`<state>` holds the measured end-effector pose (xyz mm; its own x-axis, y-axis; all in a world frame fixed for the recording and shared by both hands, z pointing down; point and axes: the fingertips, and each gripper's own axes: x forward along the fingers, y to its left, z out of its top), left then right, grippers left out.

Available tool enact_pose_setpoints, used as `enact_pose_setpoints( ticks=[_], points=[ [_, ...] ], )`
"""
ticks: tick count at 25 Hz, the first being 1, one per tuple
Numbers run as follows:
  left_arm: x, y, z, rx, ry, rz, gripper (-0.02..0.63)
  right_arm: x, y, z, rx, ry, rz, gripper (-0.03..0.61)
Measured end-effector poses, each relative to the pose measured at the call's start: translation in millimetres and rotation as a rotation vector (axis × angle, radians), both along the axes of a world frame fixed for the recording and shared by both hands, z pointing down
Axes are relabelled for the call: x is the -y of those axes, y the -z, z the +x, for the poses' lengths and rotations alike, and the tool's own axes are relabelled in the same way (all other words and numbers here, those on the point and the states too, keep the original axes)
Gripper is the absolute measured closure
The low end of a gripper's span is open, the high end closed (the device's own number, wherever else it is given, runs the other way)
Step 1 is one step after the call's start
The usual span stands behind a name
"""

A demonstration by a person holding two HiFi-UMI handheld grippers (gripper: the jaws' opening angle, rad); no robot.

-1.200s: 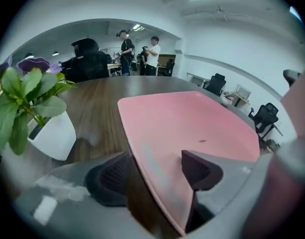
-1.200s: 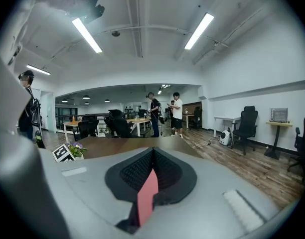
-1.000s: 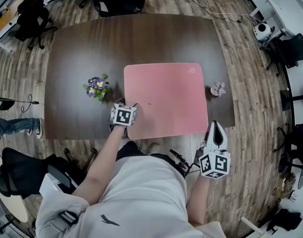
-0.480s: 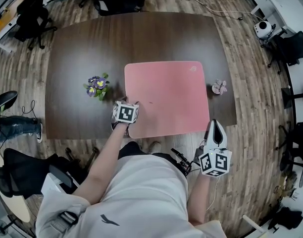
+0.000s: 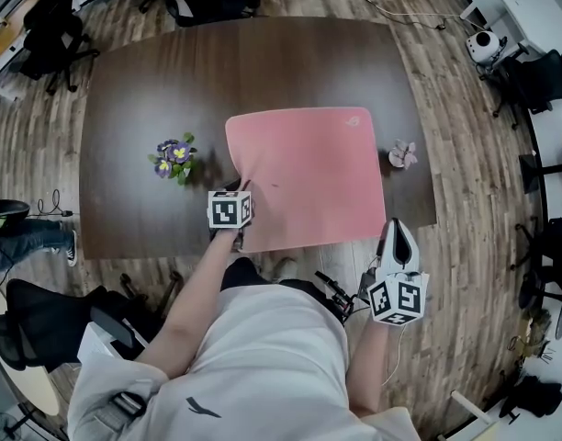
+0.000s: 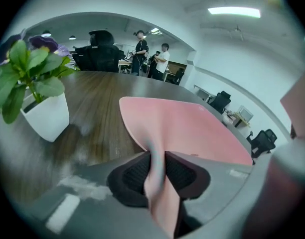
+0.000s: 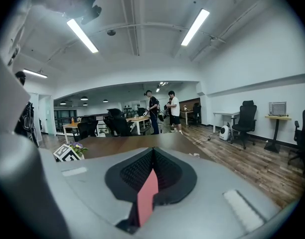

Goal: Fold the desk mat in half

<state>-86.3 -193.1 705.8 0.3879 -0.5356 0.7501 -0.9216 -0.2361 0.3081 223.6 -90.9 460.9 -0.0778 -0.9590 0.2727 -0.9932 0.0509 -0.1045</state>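
Pinching: left gripper [image 6: 157, 157] jaws have just been closing, now tight on the pink desk mat [image 5: 309, 173] near its left corner | right gripper [image 5: 398, 234] jaws squeeze its near right corner | mat lies on the brown bench [image 5: 152, 90].

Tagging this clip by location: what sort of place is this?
Probably an open-plan office: black swivel office chairs on a wood floor, a large dark wooden table, and long ceiling strip lights.
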Motion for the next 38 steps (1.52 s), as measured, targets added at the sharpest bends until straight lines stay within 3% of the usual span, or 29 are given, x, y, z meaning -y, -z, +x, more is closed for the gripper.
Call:
enact_pose_setpoints(
  ticks=[10, 18, 25, 31, 34, 38],
  points=[
    [-4, 21, 5, -0.187, 0.057, 0.016, 0.533, -6, -1, 10, 0.001, -0.022, -0.006, 0.577],
    [-7, 71, 32, -0.305, -0.008, 0.067, 0.541, -6, -7, 11, -0.016, -0.014, -0.021, 0.578],
    [-4, 117, 76, -0.464, -0.069, 0.092, 0.541, -9, -9, 17, -0.002, -0.032, -0.022, 0.578],
    [9, 136, 126, -0.611, -0.111, 0.050, 0.541, -16, -13, 26, -0.002, -0.064, -0.030, 0.578],
    [14, 142, 155, -0.652, -0.154, 0.032, 0.540, -22, -14, 33, -0.004, -0.088, -0.038, 0.578],
    [24, 138, 197, -0.651, -0.221, 0.017, 0.535, -34, -16, 46, -0.009, -0.131, -0.050, 0.577]
  ],
)
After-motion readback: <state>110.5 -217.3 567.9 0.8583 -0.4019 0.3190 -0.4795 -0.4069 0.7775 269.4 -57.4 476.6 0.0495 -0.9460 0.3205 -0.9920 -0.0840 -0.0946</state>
